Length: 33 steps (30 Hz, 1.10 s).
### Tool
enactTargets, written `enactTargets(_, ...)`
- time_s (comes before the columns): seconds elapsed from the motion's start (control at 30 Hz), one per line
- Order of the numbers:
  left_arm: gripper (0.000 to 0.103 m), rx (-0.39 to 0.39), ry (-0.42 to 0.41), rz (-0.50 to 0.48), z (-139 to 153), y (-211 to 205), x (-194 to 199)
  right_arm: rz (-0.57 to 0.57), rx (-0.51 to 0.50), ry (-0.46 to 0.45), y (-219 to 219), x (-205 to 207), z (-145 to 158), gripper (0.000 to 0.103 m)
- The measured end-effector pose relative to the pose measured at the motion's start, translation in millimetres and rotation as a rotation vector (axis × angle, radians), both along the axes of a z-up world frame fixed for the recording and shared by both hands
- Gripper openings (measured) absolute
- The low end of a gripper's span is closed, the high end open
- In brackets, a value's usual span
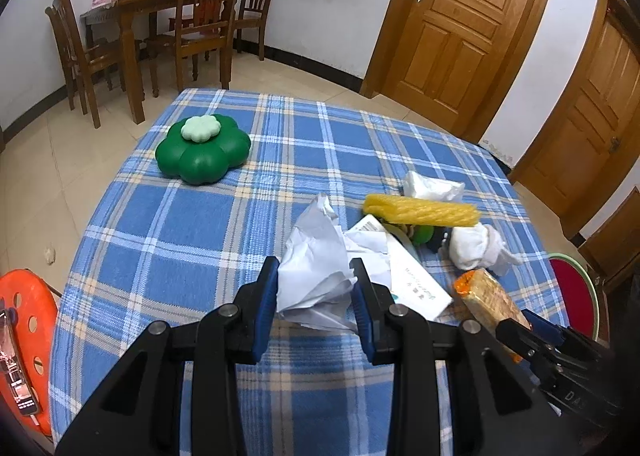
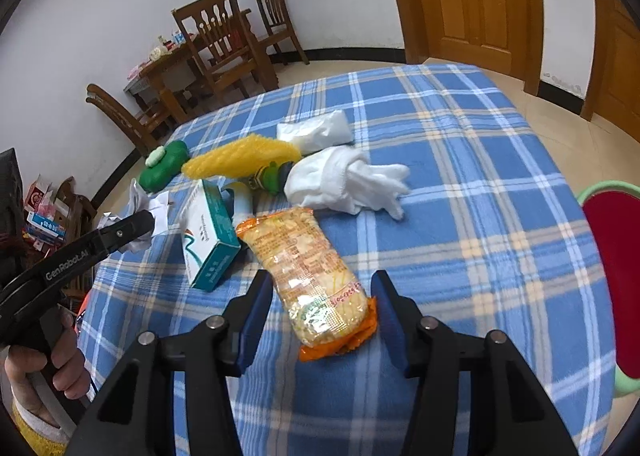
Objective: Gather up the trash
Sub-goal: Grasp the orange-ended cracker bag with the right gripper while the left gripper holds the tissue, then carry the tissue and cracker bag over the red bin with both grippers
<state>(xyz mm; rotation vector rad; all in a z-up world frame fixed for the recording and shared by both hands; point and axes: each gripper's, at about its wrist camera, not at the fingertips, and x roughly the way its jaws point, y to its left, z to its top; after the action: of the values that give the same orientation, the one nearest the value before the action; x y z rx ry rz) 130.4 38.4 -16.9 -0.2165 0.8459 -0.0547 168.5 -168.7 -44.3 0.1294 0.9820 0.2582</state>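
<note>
My left gripper (image 1: 316, 276) is open, with its fingers on either side of a crumpled white paper (image 1: 320, 256) on the blue plaid tablecloth (image 1: 180, 236). My right gripper (image 2: 318, 296) is open around the near end of an orange snack packet (image 2: 308, 268); the packet also shows in the left wrist view (image 1: 486, 296). A white and teal box (image 2: 208, 240), a yellow ribbed toy (image 2: 244, 156), a white glove (image 2: 348, 180) and a white tissue pack (image 2: 316, 132) lie behind. A green flower-shaped container (image 1: 202, 150) sits at the far left.
An orange stool (image 1: 24, 320) stands left of the table and a red-seated stool (image 2: 616, 284) on the right. Wooden chairs (image 1: 200, 16) and a dining table stand by the far wall. Wooden doors (image 1: 460, 24) are at the back right.
</note>
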Motion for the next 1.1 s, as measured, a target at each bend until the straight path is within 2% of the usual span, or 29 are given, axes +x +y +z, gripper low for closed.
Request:
enactTargets(0.53,0.035,-0.007,-0.041,-0.089,30,-39,-33,-0.1,0.044,-0.121,-41,-55,45,0.054)
enactTargets(1.1,0.035,-0.019,-0.06,-0.269,55,-111,-46,-0.26,0.064,-0.24,-100,-103,85,0.054)
